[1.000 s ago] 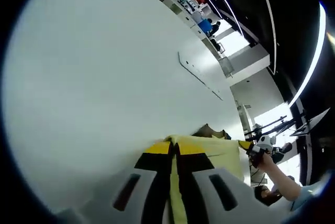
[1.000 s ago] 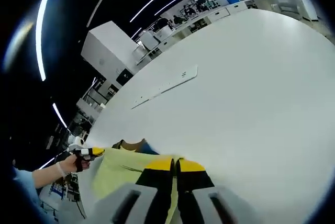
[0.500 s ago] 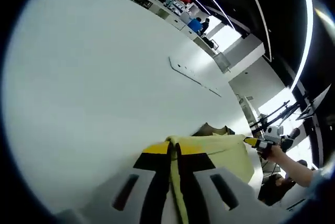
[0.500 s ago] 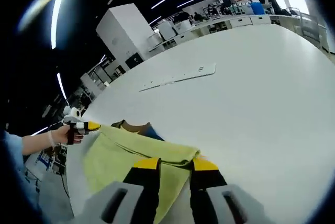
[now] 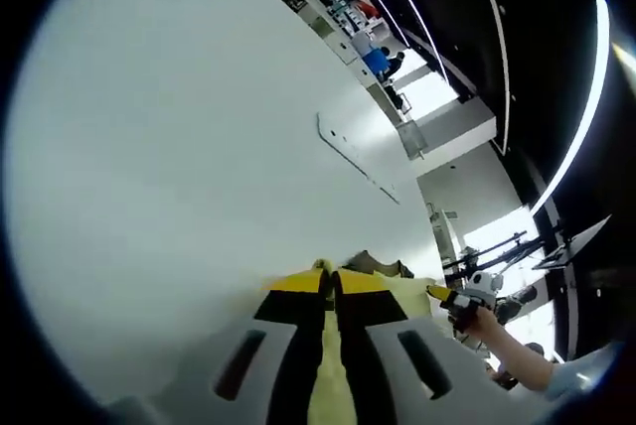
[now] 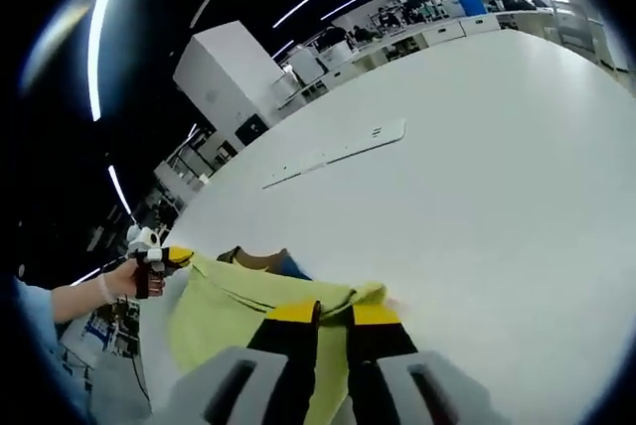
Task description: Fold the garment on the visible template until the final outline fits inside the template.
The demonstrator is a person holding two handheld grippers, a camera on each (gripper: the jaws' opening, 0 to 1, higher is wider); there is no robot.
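both tongs clamped on yellow garment (image 6: 253, 316), left tongs (image 5: 331, 291), right tongs (image 6: 331, 318)

Yellow-green garment (image 6: 234, 318), brown collar, on a white table (image 6: 477, 157).

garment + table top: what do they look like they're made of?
Garment: soft yellow-green fabric, matte; it drapes and creases between the grippers, so likely a light knit, though the weave is too fine to tell. Table: smooth, hard white top with a faint sheen, probably laminate or painted board.
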